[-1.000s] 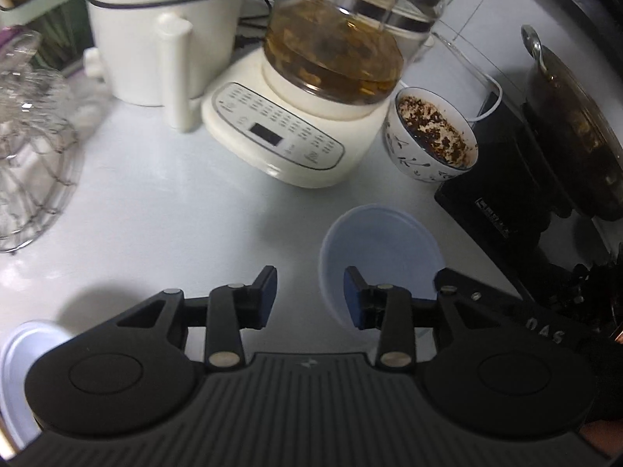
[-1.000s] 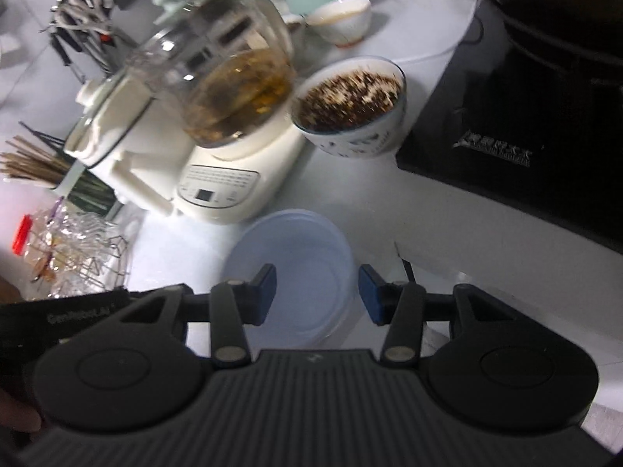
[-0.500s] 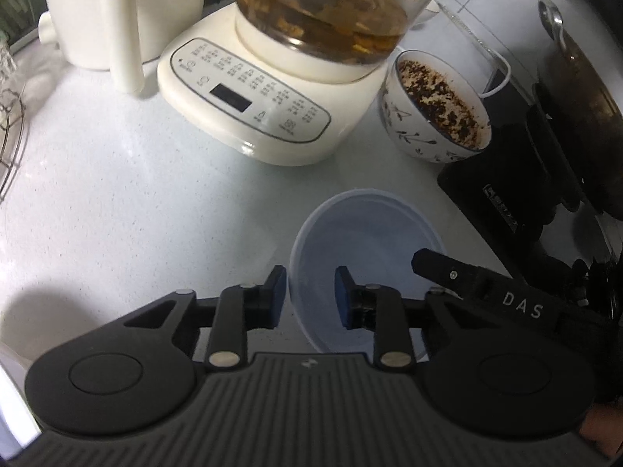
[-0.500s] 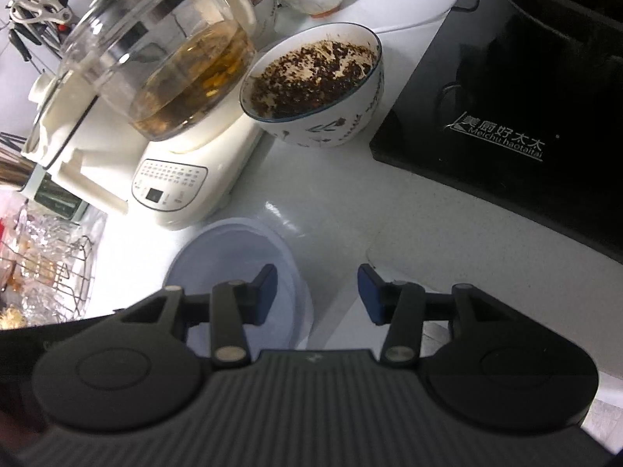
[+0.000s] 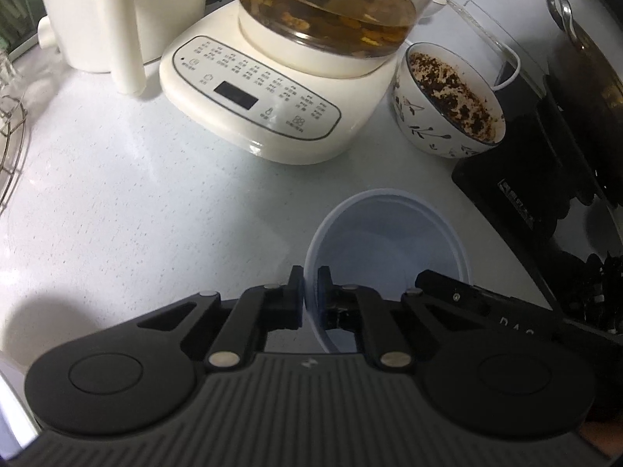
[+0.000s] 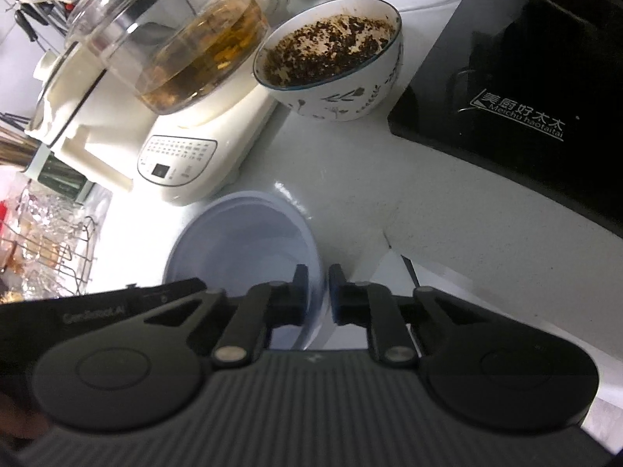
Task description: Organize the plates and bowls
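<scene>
A pale blue plastic bowl [image 5: 389, 241] sits on the white counter in front of both grippers; it also shows in the right wrist view [image 6: 241, 233]. My left gripper [image 5: 310, 284] is shut on the bowl's left rim, one finger inside and one outside. My right gripper [image 6: 315, 284] is shut on the bowl's right rim the same way. A white patterned bowl [image 5: 447, 105] full of dark crumbly food stands behind, also in the right wrist view [image 6: 331, 58].
A cream kettle base with a glass pot [image 5: 296, 78] stands behind the blue bowl, a white appliance [image 5: 117, 19] to its left. A black induction cooker [image 6: 525, 97] with a pot is at the right. A wire rack [image 6: 50, 249] stands at the left.
Both grippers moved forward onto the blue bowl and closed, the left on its left rim, the right on its right rim. They were open before.
</scene>
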Available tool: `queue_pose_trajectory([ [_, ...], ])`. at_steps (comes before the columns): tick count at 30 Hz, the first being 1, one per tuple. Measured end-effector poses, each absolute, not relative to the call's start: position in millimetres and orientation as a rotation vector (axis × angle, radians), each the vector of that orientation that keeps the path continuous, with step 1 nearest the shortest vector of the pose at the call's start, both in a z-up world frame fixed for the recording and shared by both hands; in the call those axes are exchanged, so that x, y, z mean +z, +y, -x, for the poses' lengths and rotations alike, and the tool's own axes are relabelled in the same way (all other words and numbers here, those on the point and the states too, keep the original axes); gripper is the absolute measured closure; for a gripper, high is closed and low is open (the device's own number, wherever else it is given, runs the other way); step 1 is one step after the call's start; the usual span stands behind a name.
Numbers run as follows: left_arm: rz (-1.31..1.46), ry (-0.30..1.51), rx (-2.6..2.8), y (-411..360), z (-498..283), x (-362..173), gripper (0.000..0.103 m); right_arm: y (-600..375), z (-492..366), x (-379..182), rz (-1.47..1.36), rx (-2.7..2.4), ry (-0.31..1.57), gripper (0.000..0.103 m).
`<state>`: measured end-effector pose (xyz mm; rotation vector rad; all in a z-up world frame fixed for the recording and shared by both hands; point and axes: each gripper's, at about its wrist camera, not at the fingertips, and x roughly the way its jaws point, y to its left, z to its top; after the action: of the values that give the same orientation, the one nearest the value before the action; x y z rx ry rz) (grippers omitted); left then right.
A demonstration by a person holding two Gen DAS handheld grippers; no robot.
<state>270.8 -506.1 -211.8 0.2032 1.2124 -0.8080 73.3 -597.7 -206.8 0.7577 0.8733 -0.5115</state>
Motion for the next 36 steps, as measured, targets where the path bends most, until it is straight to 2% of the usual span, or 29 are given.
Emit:
queue_pose_trajectory([
  [16,-0.178,1.178,-0.844,-497.2,-262.0,-187.6,0.096,-594.5,-60.6,-189.0,-0.763,-0.498,0.86,0.092],
  [36,-0.109,1.057,-0.806,-431.6,-248.3,-107.5,0.095,-548.6,-61.9,-120.1,-0.678,-0.386,0.771,0.091],
])
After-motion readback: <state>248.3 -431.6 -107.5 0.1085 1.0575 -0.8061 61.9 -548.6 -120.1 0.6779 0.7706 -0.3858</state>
